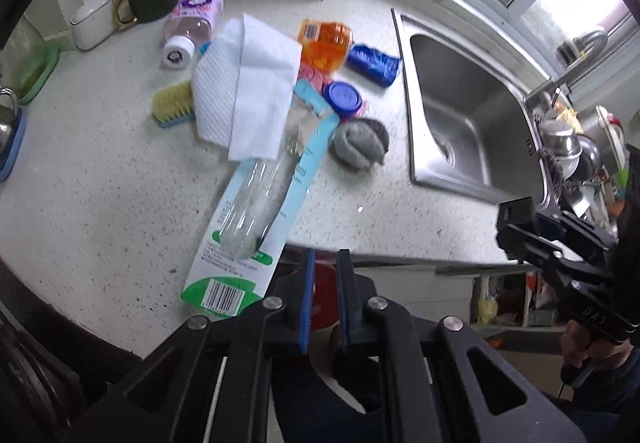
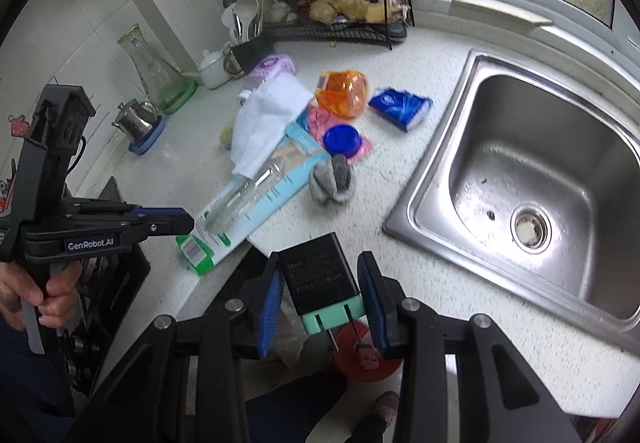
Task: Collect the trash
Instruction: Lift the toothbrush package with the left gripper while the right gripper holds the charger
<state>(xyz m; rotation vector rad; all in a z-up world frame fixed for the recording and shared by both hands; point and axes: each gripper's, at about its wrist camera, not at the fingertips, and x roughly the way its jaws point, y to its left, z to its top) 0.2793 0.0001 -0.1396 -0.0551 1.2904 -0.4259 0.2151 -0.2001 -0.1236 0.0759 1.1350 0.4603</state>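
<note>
Left gripper (image 1: pixel 322 297) closed and empty at the counter edge; right gripper (image 2: pixel 320 307) clamps a black charger (image 2: pixel 320 279).

The toothbrush pack (image 1: pixel 256 203) lies just ahead-left of the left gripper, its long axis running away toward the tissue (image 1: pixel 244 83). The left hand looks nearer.

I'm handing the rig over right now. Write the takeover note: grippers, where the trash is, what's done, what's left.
Left gripper: shut, holding nothing, at the counter's front edge beside the toothbrush package.
Right gripper: shut on the black charger plug, out past the counter edge above a red bin.
Still on the counter: toothbrush package, paper towel, orange bag, blue packet, blue lid, grey ball.
Done: plug lifted.
Left: probably drop the plug, then clear the pile.
</note>
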